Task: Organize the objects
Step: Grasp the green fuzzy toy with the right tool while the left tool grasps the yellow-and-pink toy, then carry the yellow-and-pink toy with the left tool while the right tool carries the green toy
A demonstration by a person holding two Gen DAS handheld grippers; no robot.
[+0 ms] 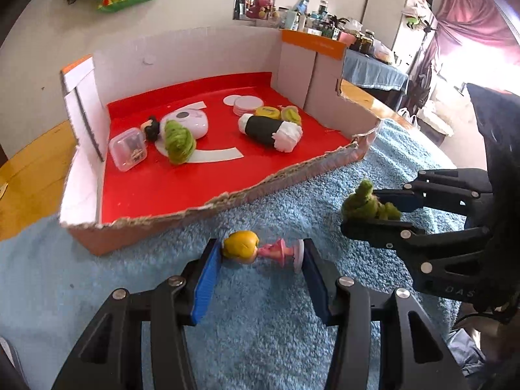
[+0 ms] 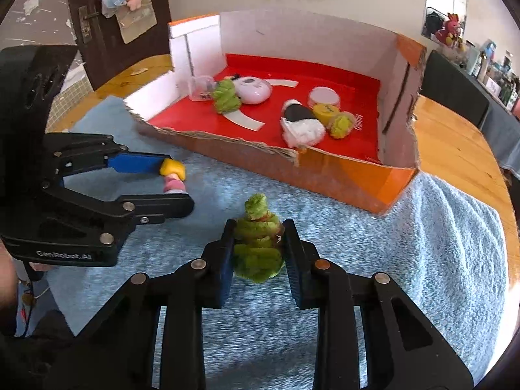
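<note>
My left gripper [image 1: 260, 255] is shut on a small doll with yellow hair and a pink dress [image 1: 256, 251], held sideways over the blue towel [image 1: 227, 325]; the doll also shows in the right wrist view [image 2: 174, 175]. My right gripper [image 2: 258, 247] is shut on a green fuzzy tree-shaped toy [image 2: 258, 243], which also shows in the left wrist view [image 1: 367, 206]. Ahead lies the cut-down cardboard box with a red floor [image 1: 182, 182], also in the right wrist view [image 2: 325, 78]. It holds several small items.
In the box lie a clear plastic case [image 1: 127, 149], a green yarn ball [image 1: 178, 141], a white round device [image 1: 190, 122], a black-and-white roll [image 1: 269, 130] and a yellow lid [image 1: 267, 112]. A wooden table [image 2: 455, 143] lies under the towel.
</note>
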